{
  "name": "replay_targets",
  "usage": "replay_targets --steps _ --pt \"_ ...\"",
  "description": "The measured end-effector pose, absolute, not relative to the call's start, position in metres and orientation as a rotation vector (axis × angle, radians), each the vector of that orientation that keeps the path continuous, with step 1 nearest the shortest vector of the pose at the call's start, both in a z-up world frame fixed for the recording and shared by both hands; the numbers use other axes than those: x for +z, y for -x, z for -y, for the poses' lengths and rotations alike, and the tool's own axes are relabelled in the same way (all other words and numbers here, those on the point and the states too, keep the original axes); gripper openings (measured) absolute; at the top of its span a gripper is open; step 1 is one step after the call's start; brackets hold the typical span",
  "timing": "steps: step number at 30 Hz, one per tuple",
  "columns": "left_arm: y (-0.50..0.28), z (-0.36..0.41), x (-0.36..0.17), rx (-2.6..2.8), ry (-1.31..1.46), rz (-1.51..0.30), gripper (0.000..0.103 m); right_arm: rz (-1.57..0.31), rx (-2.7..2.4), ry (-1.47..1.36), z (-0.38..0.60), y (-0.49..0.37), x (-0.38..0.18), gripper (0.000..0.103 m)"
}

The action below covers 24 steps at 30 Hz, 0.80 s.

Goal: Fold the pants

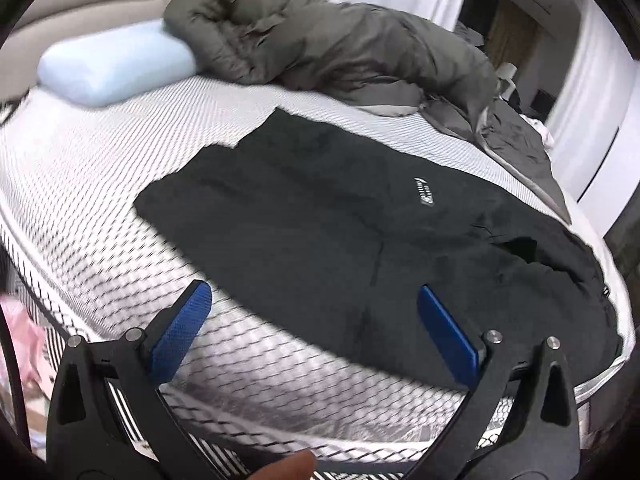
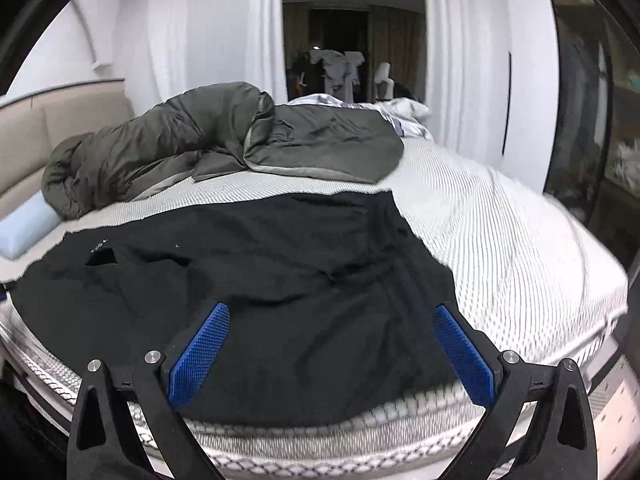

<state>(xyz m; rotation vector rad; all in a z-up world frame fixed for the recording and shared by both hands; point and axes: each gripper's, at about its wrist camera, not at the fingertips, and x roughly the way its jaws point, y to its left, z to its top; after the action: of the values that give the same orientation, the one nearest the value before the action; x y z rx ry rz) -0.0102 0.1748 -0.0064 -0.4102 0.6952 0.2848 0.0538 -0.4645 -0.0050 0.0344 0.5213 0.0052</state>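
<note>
Black pants point(image 1: 340, 216) lie spread flat on a white patterned mattress point(image 1: 92, 184), a small white logo point(image 1: 425, 193) facing up. My left gripper point(image 1: 314, 294) hovers open above the pants' near edge, blue pads wide apart, nothing between them. In the right wrist view the same pants point(image 2: 248, 280) cover the near half of the mattress point(image 2: 500, 232). My right gripper point(image 2: 332, 312) is open over the pants' near edge, holding nothing. The fabric is wrinkled near the middle, with a pocket opening point(image 2: 102, 258) at the left.
A dark grey duvet point(image 1: 320, 40) is bunched along the far side of the bed, beside a light blue pillow point(image 1: 116, 66). White curtains point(image 2: 200, 28) and a dark doorway point(image 2: 352, 32) stand behind. A fingertip point(image 1: 288, 468) shows at the bottom edge.
</note>
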Motion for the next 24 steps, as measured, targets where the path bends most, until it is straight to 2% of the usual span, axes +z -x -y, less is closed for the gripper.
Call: replay_targets --steps 6,10,11,12,14,15,21,23,24 --pt "0.018 -0.217 -0.035 0.249 0.586 -0.768 0.076 -0.603 0.030 -0.150 0.487 -0.040 -0.032 0.103" --pt "0.002 -0.232 -0.042 0.252 0.611 -0.753 0.060 -0.644 0.033 -0.178 0.491 -0.041 -0.047 0.103" --pt "-0.004 -0.237 -0.042 0.253 0.620 -0.741 0.049 -0.652 0.033 -0.195 0.494 -0.043 -0.050 0.103" --pt "-0.010 -0.240 -0.042 0.255 0.624 -0.732 0.030 -0.655 0.036 -0.211 0.496 -0.044 -0.052 0.103" --pt "-0.022 -0.248 -0.044 0.282 0.640 -0.715 0.006 -0.659 0.033 -0.243 0.501 -0.046 -0.054 0.103" --pt "-0.025 -0.252 -0.046 0.291 0.661 -0.702 0.002 -0.662 0.026 -0.251 0.503 -0.047 -0.054 0.103" --pt "-0.024 -0.257 -0.036 0.334 0.690 -0.615 0.001 -0.674 0.004 -0.407 0.536 -0.055 -0.065 0.102" --pt "-0.024 -0.255 -0.036 0.344 0.673 -0.620 0.001 -0.701 -0.015 -0.453 0.542 -0.070 -0.072 0.084" --pt "-0.023 -0.253 -0.035 0.349 0.661 -0.621 0.001 -0.717 -0.022 -0.476 0.544 -0.080 -0.075 0.079"
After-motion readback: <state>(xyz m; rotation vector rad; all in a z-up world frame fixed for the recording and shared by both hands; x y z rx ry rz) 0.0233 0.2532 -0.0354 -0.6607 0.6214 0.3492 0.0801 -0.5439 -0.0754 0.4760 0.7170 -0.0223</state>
